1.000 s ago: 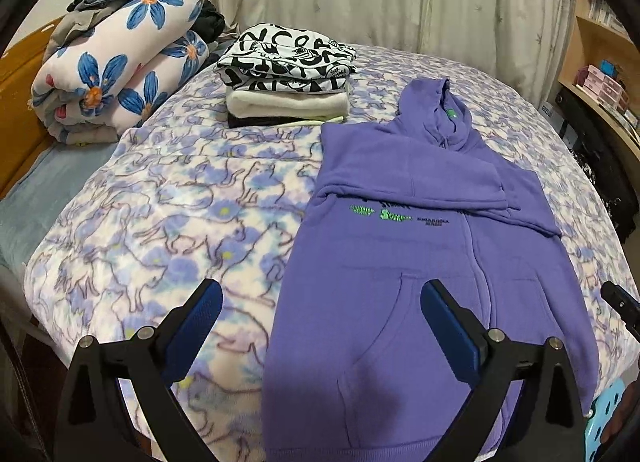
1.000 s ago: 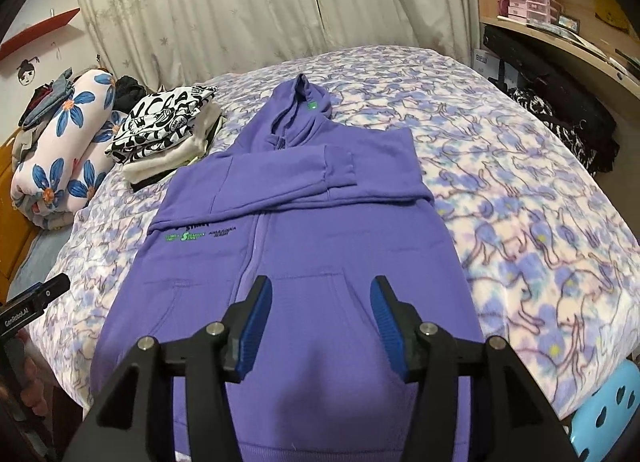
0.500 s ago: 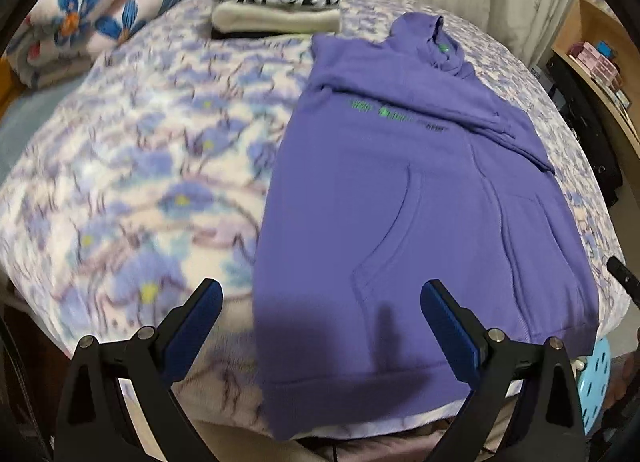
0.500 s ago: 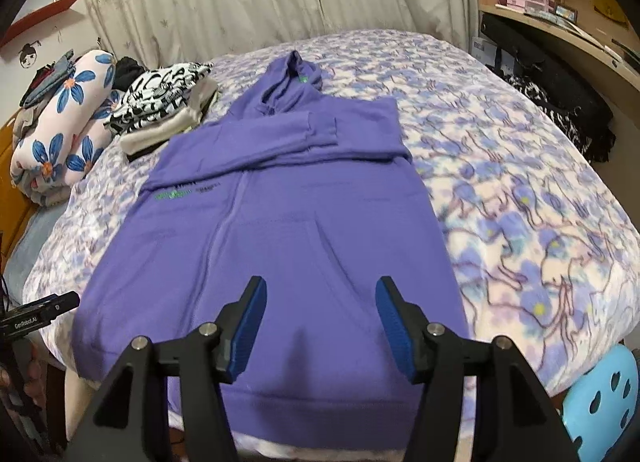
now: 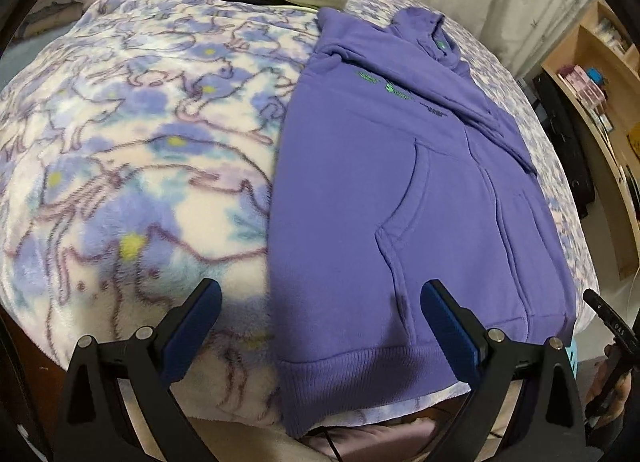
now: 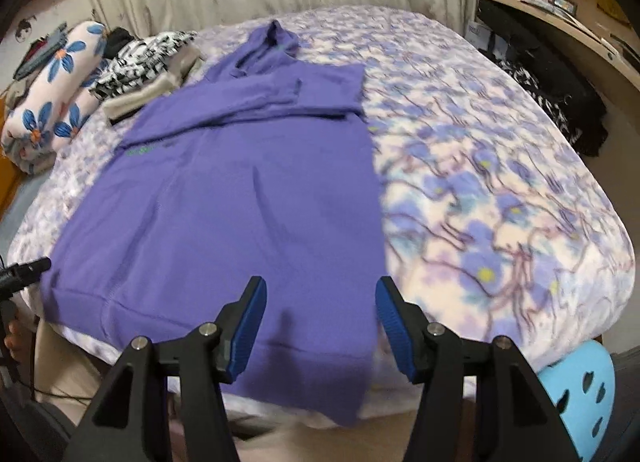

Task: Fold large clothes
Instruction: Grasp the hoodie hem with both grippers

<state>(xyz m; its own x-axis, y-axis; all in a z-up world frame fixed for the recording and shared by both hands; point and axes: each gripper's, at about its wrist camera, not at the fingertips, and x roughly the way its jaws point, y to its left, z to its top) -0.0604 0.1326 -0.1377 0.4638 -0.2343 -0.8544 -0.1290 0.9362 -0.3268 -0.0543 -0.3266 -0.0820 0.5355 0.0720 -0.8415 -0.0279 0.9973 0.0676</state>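
Note:
A purple hoodie [image 5: 380, 190] [image 6: 240, 182] lies flat on the bed, front up, sleeves folded across its chest, hood toward the curtains. Its ribbed hem hangs over the near bed edge. My left gripper [image 5: 320, 314] stands open above the hem's left corner, one finger over the blanket and the other over the hoodie. My right gripper [image 6: 320, 314] is open over the hem's right corner, nothing pressed between its blue pads [image 6: 394, 322].
A floral fleece blanket [image 5: 120, 162] covers the bed. A stack of folded clothes [image 6: 148, 66] and a flowered rolled quilt [image 6: 52, 102] sit at the far left. A blue stool [image 6: 576, 386] stands by the near right corner. Shelves and a dark bag [image 6: 556, 102] line the right side.
Both grippers have come down and closer to the hoodie's hem at the near bed edge. The right one has shifted toward the hem's right corner and its jaws have widened slightly.

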